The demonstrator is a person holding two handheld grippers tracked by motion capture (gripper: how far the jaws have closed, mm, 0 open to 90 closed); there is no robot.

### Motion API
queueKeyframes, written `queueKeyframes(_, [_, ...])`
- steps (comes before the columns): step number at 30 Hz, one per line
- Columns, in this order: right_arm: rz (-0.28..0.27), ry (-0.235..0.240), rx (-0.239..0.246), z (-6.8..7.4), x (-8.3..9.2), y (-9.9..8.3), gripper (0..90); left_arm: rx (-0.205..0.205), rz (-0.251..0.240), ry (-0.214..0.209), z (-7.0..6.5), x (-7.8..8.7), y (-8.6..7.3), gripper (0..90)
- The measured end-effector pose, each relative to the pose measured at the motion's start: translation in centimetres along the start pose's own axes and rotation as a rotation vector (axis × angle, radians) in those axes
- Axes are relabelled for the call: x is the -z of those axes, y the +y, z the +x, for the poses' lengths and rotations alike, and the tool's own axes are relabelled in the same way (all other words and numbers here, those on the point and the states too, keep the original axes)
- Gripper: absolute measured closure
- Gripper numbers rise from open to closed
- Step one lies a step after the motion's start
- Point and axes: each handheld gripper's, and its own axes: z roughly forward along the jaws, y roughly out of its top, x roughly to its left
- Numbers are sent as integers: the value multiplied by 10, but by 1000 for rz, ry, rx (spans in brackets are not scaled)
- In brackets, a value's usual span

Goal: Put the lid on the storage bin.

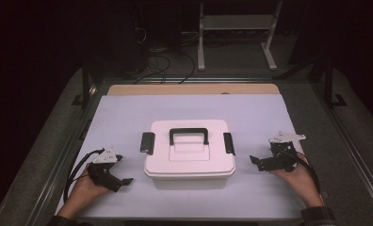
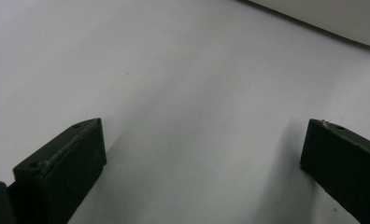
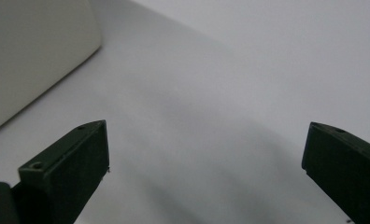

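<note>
At centre frame sits a white lidded plastic box point(image 1: 189, 153) with black handle; the left gripper point(image 1: 121, 170) and right gripper point(image 1: 256, 163) flank it, both wide open and empty.

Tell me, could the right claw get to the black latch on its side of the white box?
Probably yes: the right claw is open, and bare table lies between it and the latch on the white box.

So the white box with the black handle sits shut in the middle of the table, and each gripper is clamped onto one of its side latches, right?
Not quite. The white box sits shut mid-table, but neither gripper is on a latch: the left gripper and the right gripper rest beside it, jaws open and empty. The high view shows this.
</note>
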Motion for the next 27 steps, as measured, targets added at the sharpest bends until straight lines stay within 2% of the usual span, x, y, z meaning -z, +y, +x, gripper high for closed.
queueKeyframes(3, [35,-35,4,1,-3,-4,4,0,-1,0,0,0,0,0])
queueKeyframes(4, [28,-39,3,1,-4,-5,4,0,-1,0,0,0,0,0])
queueKeyframes(6, [33,-29,-6,2,-6,-9,4,0,-1,0,0,0,0,0])
queueKeyframes(13, [50,-43,-19,4,-11,-23,4,-4,4,0,0,0,0,0])
queueKeyframes(18, [45,-64,-21,5,-10,-24,4,-3,3,0,0,0,0,0])
queueKeyframes(27, [63,-46,-38,2,-12,-24,4,-3,2,0,0,0,0,0])
